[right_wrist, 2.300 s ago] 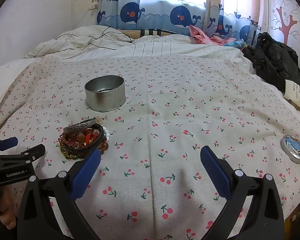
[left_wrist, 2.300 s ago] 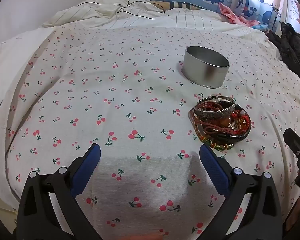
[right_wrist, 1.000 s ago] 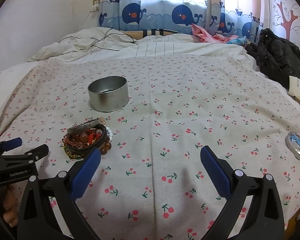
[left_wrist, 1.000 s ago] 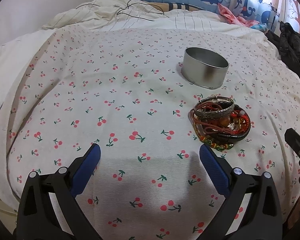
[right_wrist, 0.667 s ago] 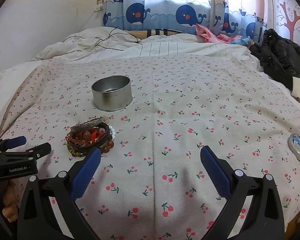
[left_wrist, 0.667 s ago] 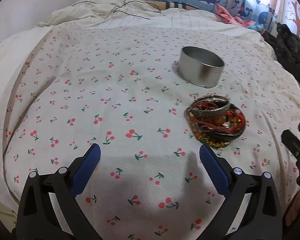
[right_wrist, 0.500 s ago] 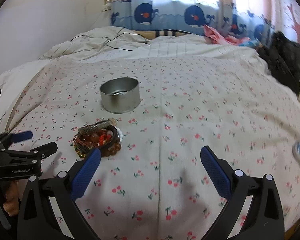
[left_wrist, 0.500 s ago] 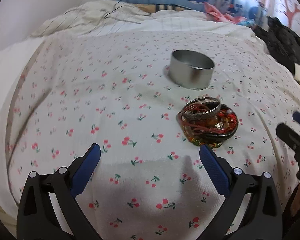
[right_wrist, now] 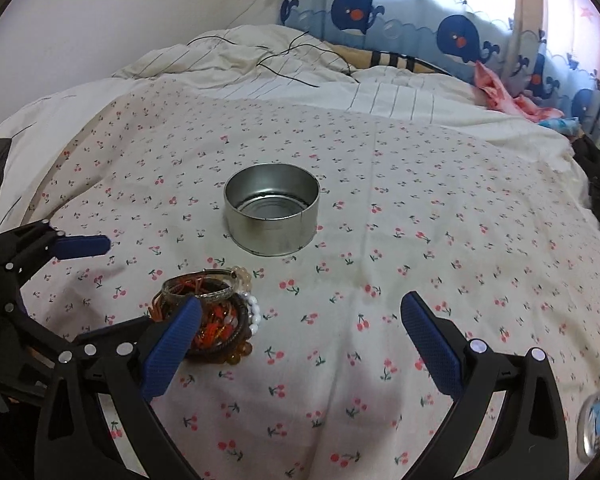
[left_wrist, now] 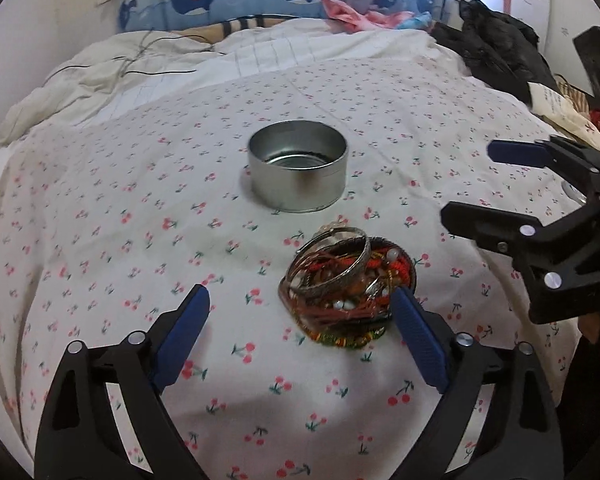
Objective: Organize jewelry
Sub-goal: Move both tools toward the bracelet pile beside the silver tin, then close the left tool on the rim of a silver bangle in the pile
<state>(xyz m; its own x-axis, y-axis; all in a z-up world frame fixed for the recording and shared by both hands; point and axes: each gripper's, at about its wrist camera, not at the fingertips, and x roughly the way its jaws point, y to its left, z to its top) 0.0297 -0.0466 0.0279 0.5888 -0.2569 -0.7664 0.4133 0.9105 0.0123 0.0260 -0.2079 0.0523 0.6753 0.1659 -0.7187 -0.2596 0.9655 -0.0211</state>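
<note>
The pile of bracelets (left_wrist: 346,294) sits low and a little right of the middle in my left view. A silver bangle (left_wrist: 332,264) leans on top of it, and red cords and beads are bunched up inside a dark ring. In my right view the pile (right_wrist: 212,316) is in the lower left, with white and amber beads on its right side.

Just above the pile in both views stands the round metal tin (left_wrist: 298,170). It is open on top and I see nothing in it. The pile and the tin are near each other but do not touch.

My left hand-held gripper (left_wrist: 300,334) has its blue fingers spread wide. The right finger (left_wrist: 418,342) is just beside the pile. My right hand-held gripper (right_wrist: 300,338) is spread wide too, and its left finger (right_wrist: 172,346) covers part of the pile in the picture. Neither one is holding anything.

Everything rests on the bed (right_wrist: 440,208), on a white sheet with little red cherries. A small round lid (right_wrist: 596,426) lies at the lower right edge of my right view. Whale curtains (right_wrist: 400,12) hang at the top.
</note>
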